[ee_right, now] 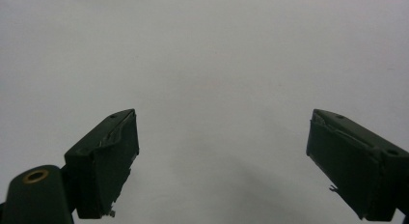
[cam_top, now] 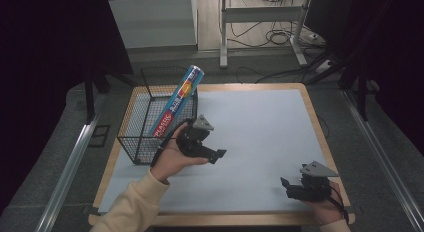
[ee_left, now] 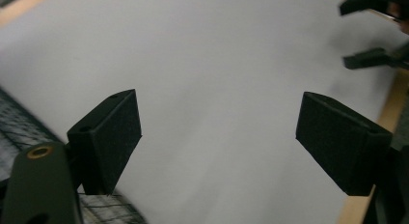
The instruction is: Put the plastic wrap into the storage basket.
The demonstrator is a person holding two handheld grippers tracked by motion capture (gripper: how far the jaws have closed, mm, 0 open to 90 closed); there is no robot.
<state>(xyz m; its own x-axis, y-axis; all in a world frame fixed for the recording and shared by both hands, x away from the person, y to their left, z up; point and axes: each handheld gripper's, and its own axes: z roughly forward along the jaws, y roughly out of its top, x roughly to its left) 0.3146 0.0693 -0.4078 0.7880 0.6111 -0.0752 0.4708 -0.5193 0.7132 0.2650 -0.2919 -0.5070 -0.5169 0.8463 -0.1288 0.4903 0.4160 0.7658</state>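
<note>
A long blue plastic-wrap box [cam_top: 175, 104] leans upright in a black wire basket [cam_top: 131, 142] at the table's left, its top end sticking out past the rim. My left gripper [cam_top: 216, 155] hovers just right of the basket over the white mat [cam_top: 260, 127], pointing right. Its jaws stand open with nothing between them [ee_left: 217, 137]. My right gripper [cam_top: 287, 188] rests near the front right corner, pointing left, also open and empty [ee_right: 222, 156]. From the left gripper view, the right gripper [ee_left: 345, 35] appears far off at the top right.
The basket's mesh [ee_left: 19, 132] lies close at the lower left of the left gripper view. The wooden table edge [cam_top: 320, 137] frames the mat. Dark curtains, desk legs and cables stand beyond the table's far side.
</note>
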